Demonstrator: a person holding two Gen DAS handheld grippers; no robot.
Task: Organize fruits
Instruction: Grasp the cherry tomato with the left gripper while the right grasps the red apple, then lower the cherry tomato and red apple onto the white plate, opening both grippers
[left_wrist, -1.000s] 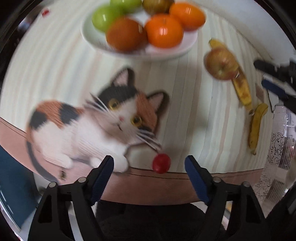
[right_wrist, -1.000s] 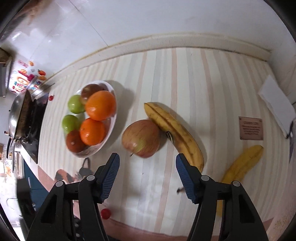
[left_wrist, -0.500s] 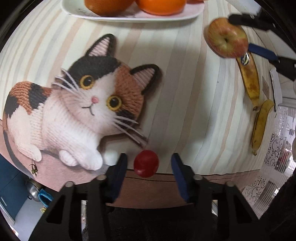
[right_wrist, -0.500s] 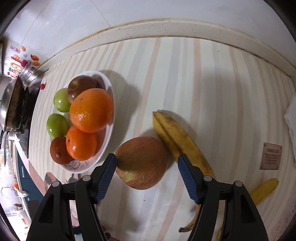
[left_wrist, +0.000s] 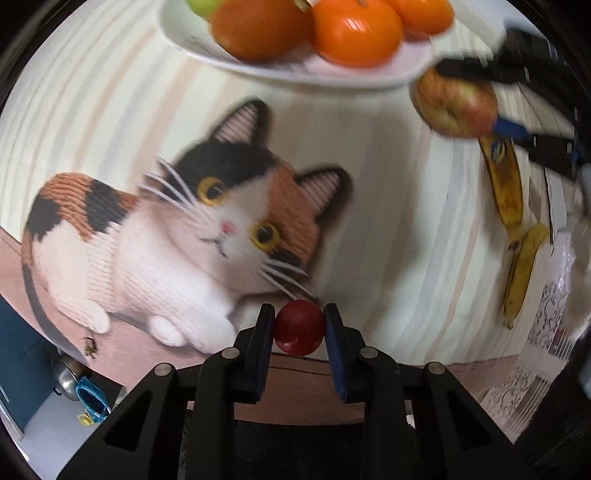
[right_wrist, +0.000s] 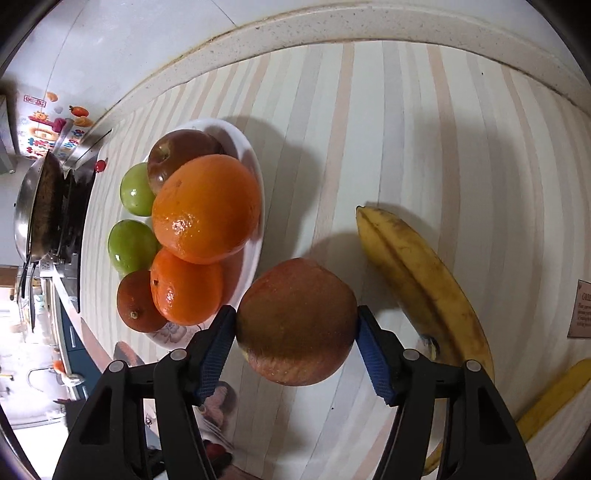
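Apple (right_wrist: 297, 321) pinched in my right gripper (right_wrist: 296, 341) beside the fruit plate (right_wrist: 255, 173); my left gripper (left_wrist: 298, 328) squeezes a cherry tomato (left_wrist: 298, 326) on the striped cat-print mat (left_wrist: 388, 206), well short of the plate.

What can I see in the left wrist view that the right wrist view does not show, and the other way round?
Only the left wrist view shows the left gripper closed on the small round red fruit, and the whole printed calico cat picture on the mat.

Only the right wrist view shows the two green round fruits fully, the dark red apple in the plate, and the metal pan at far left.

Both show the white oval plate of oranges, the right gripper holding the large red-yellow apple, and the spotted yellow banana beside it.
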